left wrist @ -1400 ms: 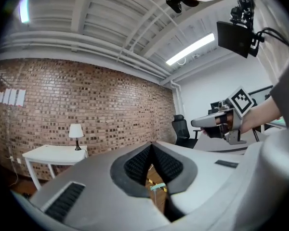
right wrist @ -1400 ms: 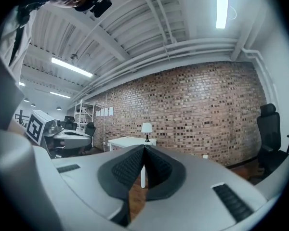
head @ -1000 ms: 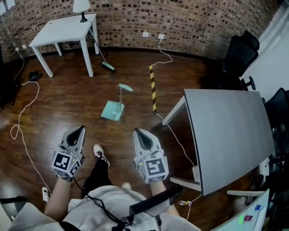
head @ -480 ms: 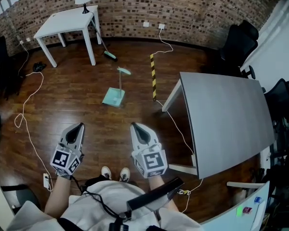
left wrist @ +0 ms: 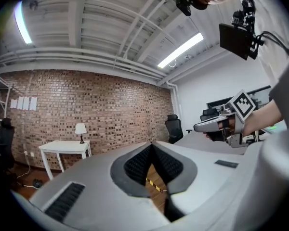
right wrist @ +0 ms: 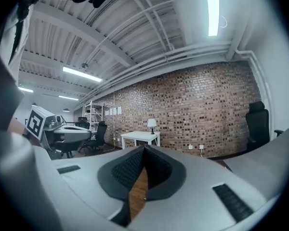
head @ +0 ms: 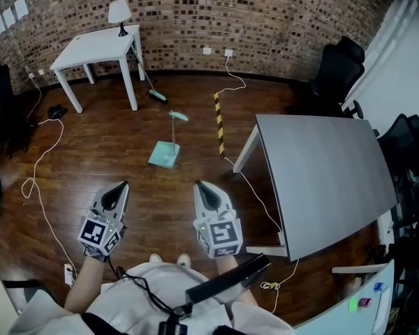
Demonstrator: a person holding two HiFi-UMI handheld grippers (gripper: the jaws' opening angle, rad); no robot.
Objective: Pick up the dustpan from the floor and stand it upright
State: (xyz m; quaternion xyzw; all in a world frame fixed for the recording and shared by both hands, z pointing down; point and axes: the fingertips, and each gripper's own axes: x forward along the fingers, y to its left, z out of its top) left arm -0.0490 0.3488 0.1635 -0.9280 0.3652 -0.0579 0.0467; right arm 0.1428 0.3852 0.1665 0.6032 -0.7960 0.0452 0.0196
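A teal dustpan (head: 166, 150) lies flat on the wooden floor in the head view, its long handle running up to a teal grip (head: 179, 116). My left gripper (head: 116, 195) and right gripper (head: 205, 193) hover side by side well short of it, both pointing level toward it. Both are shut with nothing between the pads. In the left gripper view the black pads (left wrist: 137, 163) meet at the tips, with the right gripper (left wrist: 216, 125) off to the side. The right gripper view shows its pads (right wrist: 129, 167) closed too. The dustpan is hidden in both gripper views.
A grey table (head: 321, 169) stands to the right, a white table (head: 94, 47) with a lamp (head: 119, 12) at the back left. A broom (head: 147, 79) leans there. A yellow-black strip (head: 218, 122) and white cables (head: 38, 187) lie on the floor. Black chairs (head: 339, 72) stand at the right.
The person has stepped forward, both feet now together under the body. Both grippers moved along with the body and stayed shut. The dustpan has not moved on the floor.
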